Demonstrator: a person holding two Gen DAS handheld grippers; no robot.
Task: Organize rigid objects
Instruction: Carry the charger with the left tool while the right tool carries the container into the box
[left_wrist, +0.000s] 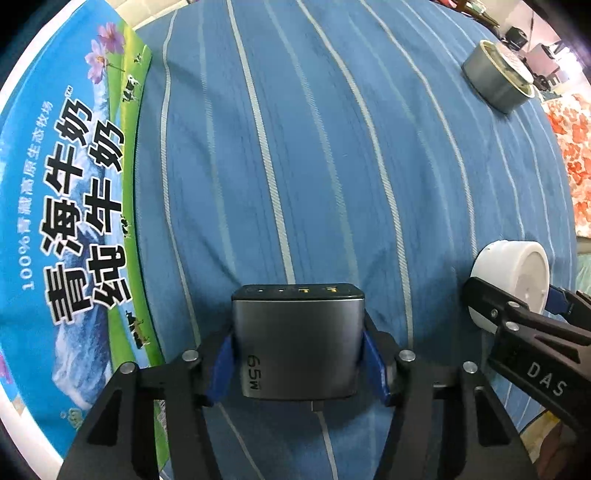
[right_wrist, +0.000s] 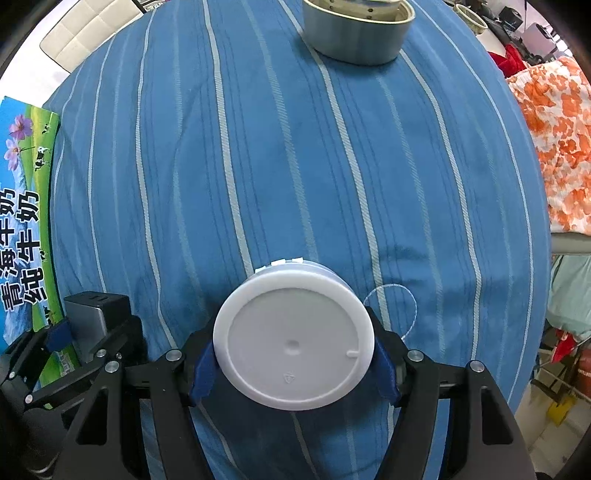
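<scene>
While the left gripper (left_wrist: 297, 363) clasps the charger (left_wrist: 297, 341) and the right gripper (right_wrist: 293, 371) clasps the white jar (right_wrist: 293, 341) over the near cloth (left_wrist: 332, 147), either smooth load could slip, or the close-set grippers could clash; the box (left_wrist: 70, 206) walls the left, the tape roll (left_wrist: 496, 79) sits far right, and the middle lies open.

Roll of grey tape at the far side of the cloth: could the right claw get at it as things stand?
Probably not yet. The right claw is shut on the white tub. The striped cloth up to the tape looks free, so it should be reachable once the tub is put down.
</scene>
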